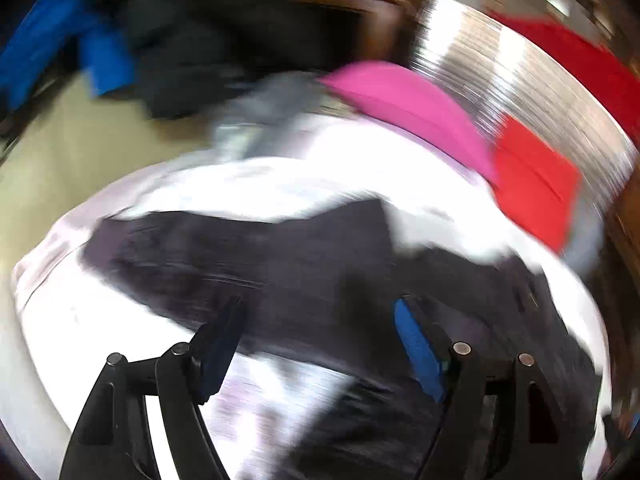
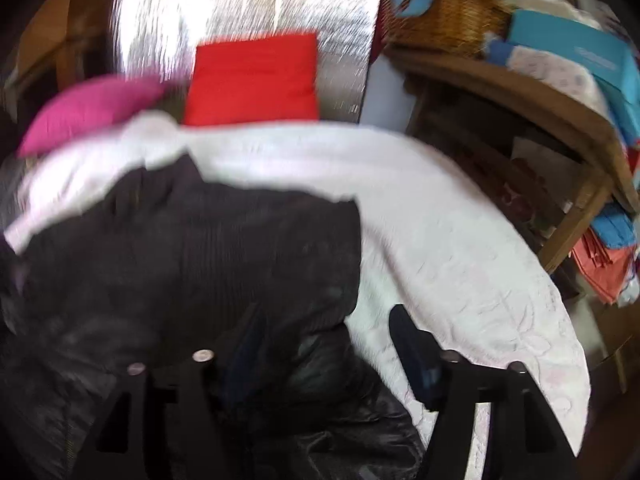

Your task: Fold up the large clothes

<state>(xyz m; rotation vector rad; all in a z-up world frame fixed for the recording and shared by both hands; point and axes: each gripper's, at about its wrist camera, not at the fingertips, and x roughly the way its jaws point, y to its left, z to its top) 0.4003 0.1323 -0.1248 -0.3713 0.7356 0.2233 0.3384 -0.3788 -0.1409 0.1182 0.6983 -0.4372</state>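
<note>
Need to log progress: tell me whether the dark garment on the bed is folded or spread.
Partly folded, it seems: the dark garment lies bunched on the white bedspread, one straight edge on its right. Blur hides the layers.

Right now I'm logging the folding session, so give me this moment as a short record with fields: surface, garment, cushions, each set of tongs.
surface: bed with a white textured cover
garment: dark jacket lying crumpled on the cover, not yet neatly folded
cushions: pink cushion and red cushion at the far end, against a silver panel
left tongs: open, nothing between the fingers, above the jacket
right tongs: open, over the jacket's near edge, not gripping it
side furniture: wooden shelf with a wicker basket
image quality: motion blur in both views
</note>
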